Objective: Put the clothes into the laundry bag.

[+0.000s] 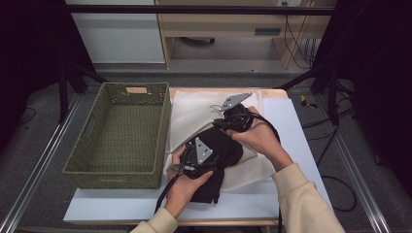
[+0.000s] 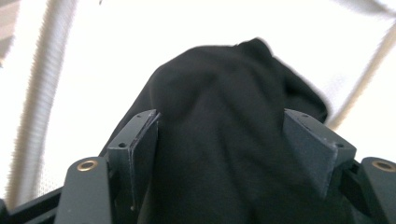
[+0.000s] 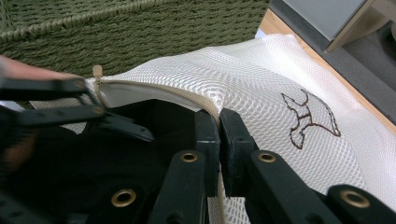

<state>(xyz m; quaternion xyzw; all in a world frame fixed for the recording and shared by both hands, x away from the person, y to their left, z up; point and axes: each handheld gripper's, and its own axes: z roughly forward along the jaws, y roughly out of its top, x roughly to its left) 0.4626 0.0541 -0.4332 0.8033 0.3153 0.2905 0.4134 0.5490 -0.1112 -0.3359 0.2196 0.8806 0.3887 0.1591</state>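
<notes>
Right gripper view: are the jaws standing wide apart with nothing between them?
No, the right gripper has its jaws pressed together on the zippered edge of the white mesh bag.

Grey floor point(image 1: 43, 141), wooden cabinet point(image 1: 228, 24) behind table point(image 1: 291, 126).

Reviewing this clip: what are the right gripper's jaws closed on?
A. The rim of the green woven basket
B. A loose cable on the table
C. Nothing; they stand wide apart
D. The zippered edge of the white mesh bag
D: in the right gripper view, the right gripper has its jaws pinched together on the zippered edge of the white mesh bag, holding it up over the black garment.
</notes>
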